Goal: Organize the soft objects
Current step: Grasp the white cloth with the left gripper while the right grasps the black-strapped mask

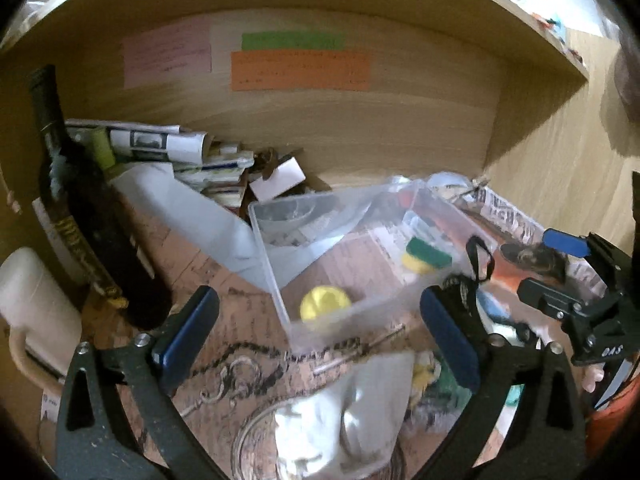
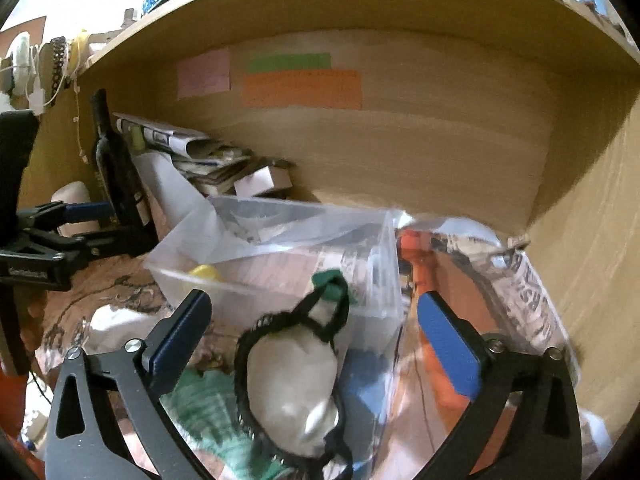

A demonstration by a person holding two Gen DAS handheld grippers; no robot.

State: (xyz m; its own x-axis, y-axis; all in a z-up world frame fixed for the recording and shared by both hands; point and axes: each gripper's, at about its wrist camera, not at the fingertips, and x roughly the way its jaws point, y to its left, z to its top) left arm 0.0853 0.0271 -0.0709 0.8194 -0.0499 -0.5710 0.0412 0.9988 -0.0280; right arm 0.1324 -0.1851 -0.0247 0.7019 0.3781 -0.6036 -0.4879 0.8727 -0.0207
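Observation:
A clear plastic bin [image 1: 276,280] stands in a wooden alcove; it also shows in the right wrist view [image 2: 376,264]. In it lie a yellow round sponge [image 1: 325,302] and a green-and-yellow sponge [image 1: 425,256]. My left gripper [image 1: 320,332] is open and empty, just in front of the bin, above a white cloth [image 1: 340,412]. My right gripper [image 2: 314,332] is open, with a white pouch with black lace trim [image 2: 290,384] lying loose between its jaws at the bin's near wall. The right gripper also shows in the left wrist view [image 1: 560,272].
A dark wine bottle [image 1: 84,216] and a white jug [image 1: 32,312] stand at the left. Rolled papers and small boxes [image 1: 192,156] pile at the back. Newspaper [image 1: 508,220] lies right of the bin. A green cloth [image 2: 200,404] lies below the pouch.

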